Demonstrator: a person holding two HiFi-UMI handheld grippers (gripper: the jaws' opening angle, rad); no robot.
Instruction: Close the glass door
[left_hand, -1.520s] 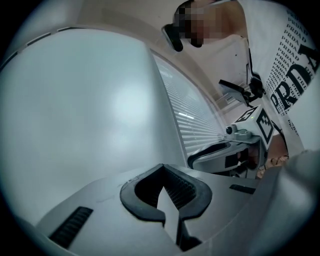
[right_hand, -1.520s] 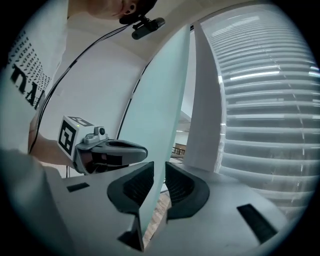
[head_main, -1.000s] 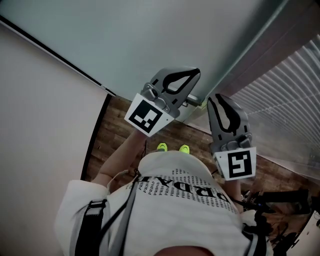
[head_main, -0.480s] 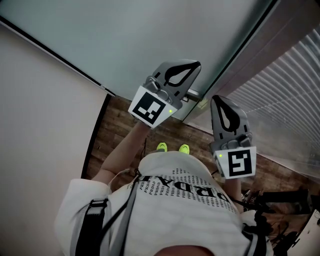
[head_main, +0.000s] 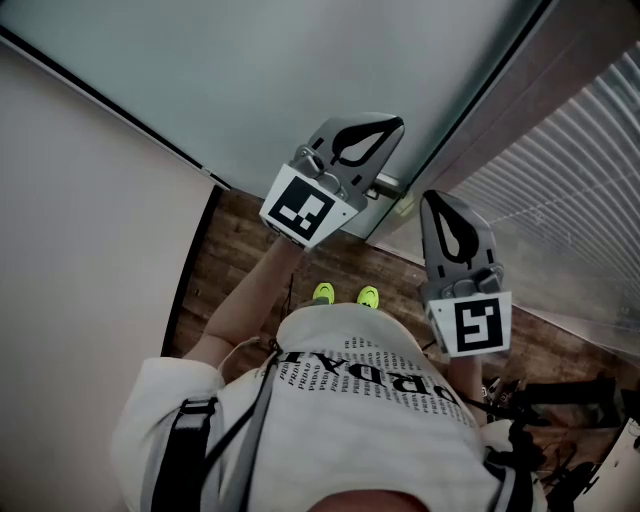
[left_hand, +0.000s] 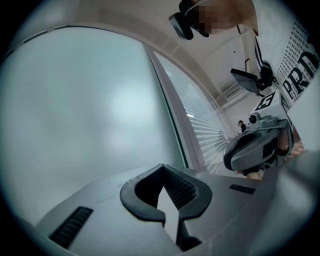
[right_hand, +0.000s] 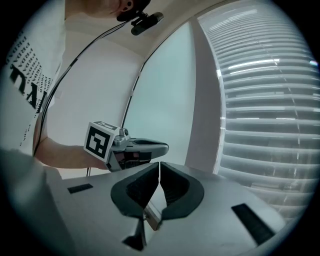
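The frosted glass door (head_main: 300, 70) fills the top of the head view, and its dark right edge (head_main: 470, 100) runs beside a brown frame. My left gripper (head_main: 398, 124) is shut, empty, with its tips up against the glass near that edge, just above a small metal fitting (head_main: 386, 184). In the left gripper view the left gripper (left_hand: 161, 166) points at the glass door (left_hand: 90, 110). My right gripper (head_main: 428, 197) is shut on nothing, held lower right, apart from the door. In the right gripper view the right gripper (right_hand: 159, 163) faces the left gripper (right_hand: 142, 147).
Slatted blinds (head_main: 570, 190) cover the panel right of the frame. A white wall (head_main: 80, 230) stands at the left. Wooden floor (head_main: 240, 270) lies below, with the person's neon shoes (head_main: 323, 294) near the door. Dark equipment (head_main: 560, 400) sits at the lower right.
My left gripper has moved slightly up and forward against the glass near the door's edge. The right gripper has hardly moved.
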